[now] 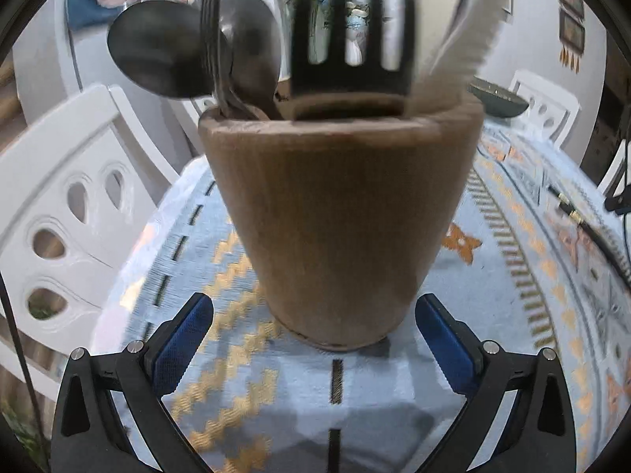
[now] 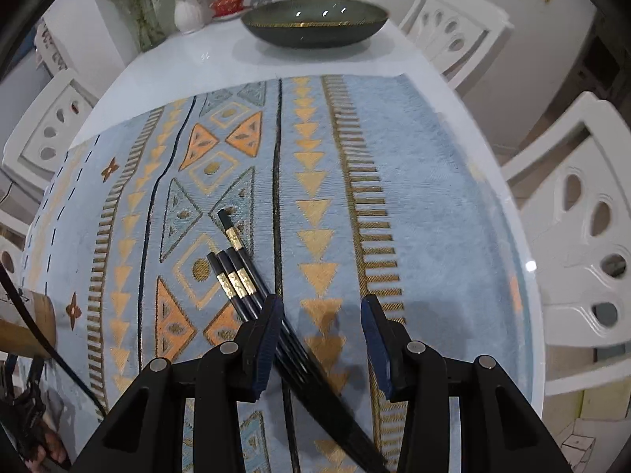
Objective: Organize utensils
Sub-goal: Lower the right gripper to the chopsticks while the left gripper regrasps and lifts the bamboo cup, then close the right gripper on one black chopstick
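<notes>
Left hand-held gripper (image 1: pixel 314 329): blue-padded fingers (image 1: pixel 185 339) spread wide apart, nothing clamped, one on either side of the foot of a tan round wooden utensil holder (image 1: pixel 339 213), clear of its wall. Holder upright on the light blue woven cloth with gold and orange geometric patterns (image 1: pixel 244 390), dead ahead at 12 o'clock in the left wrist view. Standing in it: two dull grey metal spoons (image 1: pixel 157 47) with bowls up at 10 to 11 o'clock, a dark metal fork (image 1: pixel 351 75) with tines up at 12 o'clock, a pale serrated knife blade (image 1: pixel 469 35) leaning toward 1 o'clock. Whole view blurred.

Right hand-held gripper (image 2: pixel 322 311): dark blue pads partly apart, pointing steeply down over the cloth, not clamped on anything. Four black chopsticks with gold patterned bands (image 2: pixel 236 280) flat on the cloth, butt ends toward 11 o'clock, shafts running under the left finger (image 2: pixel 268 339) and on through the gap toward 6 o'clock. Contact between finger and sticks not discernible. Three sticks side by side, the fourth reaching farther out at 11 o'clock.

Beyond the cloth at 12 o'clock, on the bare white worktop (image 2: pixel 221 63): a dark green shallow bowl with a gold rim (image 2: pixel 315 25); a white vase of flowers (image 2: pixel 187 12) at 11 o'clock. White chairs with teardrop cutouts (image 2: pixel 591 244) around the worktop.
</notes>
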A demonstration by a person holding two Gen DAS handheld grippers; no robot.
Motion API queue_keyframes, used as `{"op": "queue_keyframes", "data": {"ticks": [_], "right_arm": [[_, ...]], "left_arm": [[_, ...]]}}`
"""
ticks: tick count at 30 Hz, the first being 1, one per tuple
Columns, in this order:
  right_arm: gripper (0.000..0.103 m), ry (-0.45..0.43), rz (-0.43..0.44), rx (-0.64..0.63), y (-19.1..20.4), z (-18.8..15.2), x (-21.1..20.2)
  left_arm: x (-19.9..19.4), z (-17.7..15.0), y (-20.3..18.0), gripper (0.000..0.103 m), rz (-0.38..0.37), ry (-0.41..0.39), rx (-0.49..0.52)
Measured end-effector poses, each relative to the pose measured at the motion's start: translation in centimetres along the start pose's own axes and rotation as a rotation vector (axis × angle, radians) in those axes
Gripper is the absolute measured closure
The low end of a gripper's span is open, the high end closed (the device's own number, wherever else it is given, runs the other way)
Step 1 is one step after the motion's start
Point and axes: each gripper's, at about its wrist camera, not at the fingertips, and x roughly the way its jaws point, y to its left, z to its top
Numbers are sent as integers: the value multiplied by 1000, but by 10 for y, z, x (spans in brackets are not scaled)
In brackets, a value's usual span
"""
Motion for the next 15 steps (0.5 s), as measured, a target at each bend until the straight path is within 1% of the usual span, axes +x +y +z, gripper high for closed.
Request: {"op": "queue_keyframes", "data": {"ticks": [2,3,5,6,9,11,13,15], "right_arm": [[75,24,47,-45,5,7,6],[81,42,67,-70,10,11,11],[92,77,81,-111,17,17,21],[92,94,86,-124,19,19,27],[95,129,58,-164,21,20,40],[96,142,93,-166,19,22,40],[96,155,84,-188,19,20,41],[96,185,83,-234,22,18,41]], "left_arm": [[6,0,4,1,-22,22,-33],[7,1,5,1,-24,21,-37],[9,4,8,1,-31,19,-40],[10,5,8,1,-36,21,-39],[16,5,9,1,-58,44,-38],[18,6,11,1,-65,47,-51],[18,8,15,1,-68,39,-63],[18,11,17,1,-72,36,-63]]}}
